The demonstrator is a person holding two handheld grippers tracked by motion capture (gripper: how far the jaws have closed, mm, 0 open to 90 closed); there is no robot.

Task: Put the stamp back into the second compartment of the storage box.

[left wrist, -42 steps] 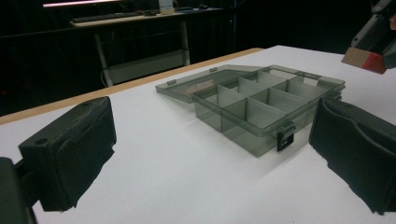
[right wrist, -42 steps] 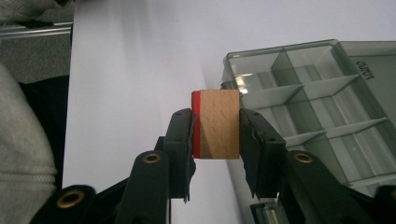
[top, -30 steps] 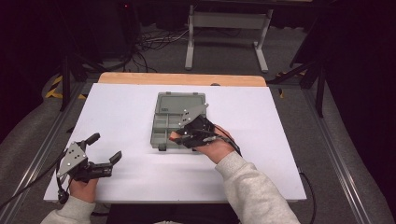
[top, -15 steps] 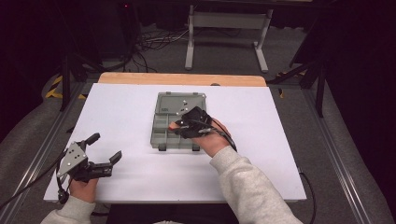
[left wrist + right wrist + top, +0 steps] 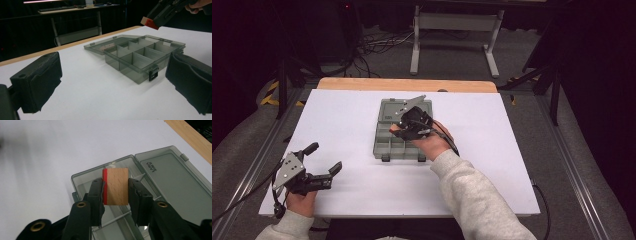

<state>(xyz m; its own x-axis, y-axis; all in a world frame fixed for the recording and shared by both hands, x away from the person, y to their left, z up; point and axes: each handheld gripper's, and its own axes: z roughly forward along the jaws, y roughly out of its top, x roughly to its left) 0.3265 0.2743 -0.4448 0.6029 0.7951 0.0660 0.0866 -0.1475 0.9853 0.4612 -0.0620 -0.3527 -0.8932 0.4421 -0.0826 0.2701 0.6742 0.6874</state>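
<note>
So the right hand-held gripper [image 5: 115, 188] has its jaws clamped on a wooden block [image 5: 117, 186] with a red face on one side – the pads press on two opposite sides of it. It's held up in the air over the grey compartment box [image 5: 387, 147], clear of the dividers; the left gripper view shows the block [image 5: 149, 22] well above the box [image 5: 140, 60], not touching anything.

The box sits about mid-counter with its lid [image 5: 172, 180] flipped flat open on the far side. The compartments I can see look bare, though the gripper and hand cover part of the box from above, so can't vouch for all of them. There are two small latches on the near edge of the box.

The left hand-held gripper [image 5: 323, 159] is parked near the front left corner of the white counter [image 5: 337, 115], jaws wide apart, nothing between them – well away from the box.

Around it: wooden strip [image 5: 362, 84] along the far counter edge, cables [image 5: 377, 47] on the floor and a metal stand [image 5: 452, 30] behind. Nothing sits between the block and the box below.
</note>
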